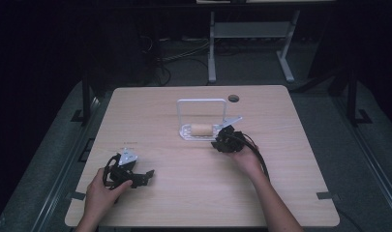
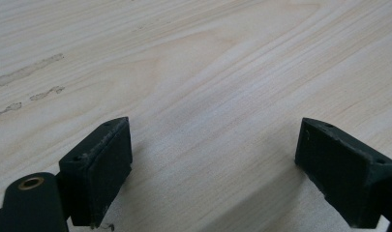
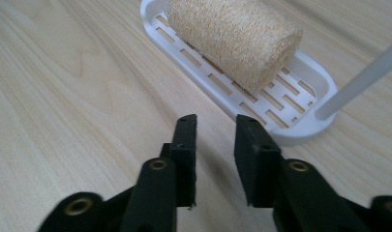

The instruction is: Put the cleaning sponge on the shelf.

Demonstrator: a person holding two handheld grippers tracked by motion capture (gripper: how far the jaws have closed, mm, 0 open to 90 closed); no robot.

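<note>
A tan loofah roll [image 1: 202, 129] [image 3: 232, 38] lies on its side in a white slotted tray [image 1: 186, 131] [image 3: 300, 135] near the middle of the table. A white wire handle [image 1: 202, 101] arches over the tray. My right gripper [image 1: 218, 139] [image 3: 215, 140] sits just short of the tray's right end, pointing at it. It is open by a narrow gap with nothing between its pads. Near the front left, my left gripper [image 1: 147, 175] [image 2: 213, 159] rests low over bare wood, open wide and holding nothing.
The light wooden table [image 1: 193, 193] has a round cable hole [image 1: 233, 98] at the back right. Faint smudge marks [image 2: 29, 72] show on the wood ahead of the left gripper. Beyond the far edge stand white desk legs [image 1: 212, 48] and cables on a dark floor.
</note>
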